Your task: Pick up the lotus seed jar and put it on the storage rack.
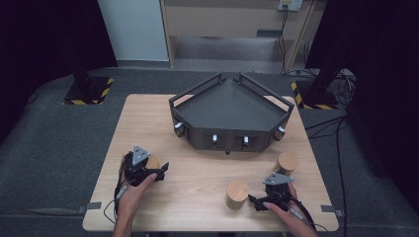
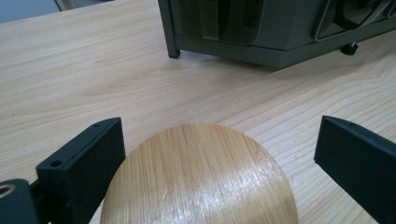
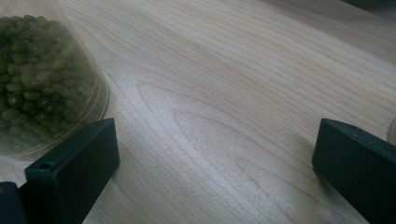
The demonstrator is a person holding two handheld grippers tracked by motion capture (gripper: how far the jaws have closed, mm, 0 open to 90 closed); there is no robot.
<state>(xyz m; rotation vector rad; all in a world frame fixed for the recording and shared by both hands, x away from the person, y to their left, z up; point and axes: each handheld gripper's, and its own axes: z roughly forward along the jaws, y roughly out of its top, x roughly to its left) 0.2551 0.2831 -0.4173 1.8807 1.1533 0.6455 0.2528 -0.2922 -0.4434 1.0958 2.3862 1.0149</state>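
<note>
A jar with a round wooden lid (image 2: 201,177) stands between the jaws of my left gripper (image 2: 219,140), which is open around it; in the high view this jar (image 1: 153,161) is at the table's left, half hidden by the left gripper (image 1: 157,168). My right gripper (image 3: 215,140) is open over bare wood with nothing between its jaws. A clear jar of green beans (image 3: 32,79) sits just past its left jaw. In the high view the right gripper (image 1: 254,201) is near the front right, beside a wooden-lidded jar (image 1: 237,194).
A dark grey angular rack (image 1: 230,106) with small drawers along its front stands at the back middle of the wooden table (image 1: 197,168); its corner and foot (image 2: 173,52) are ahead of my left gripper. A third wooden-lidded jar (image 1: 287,163) is at the right.
</note>
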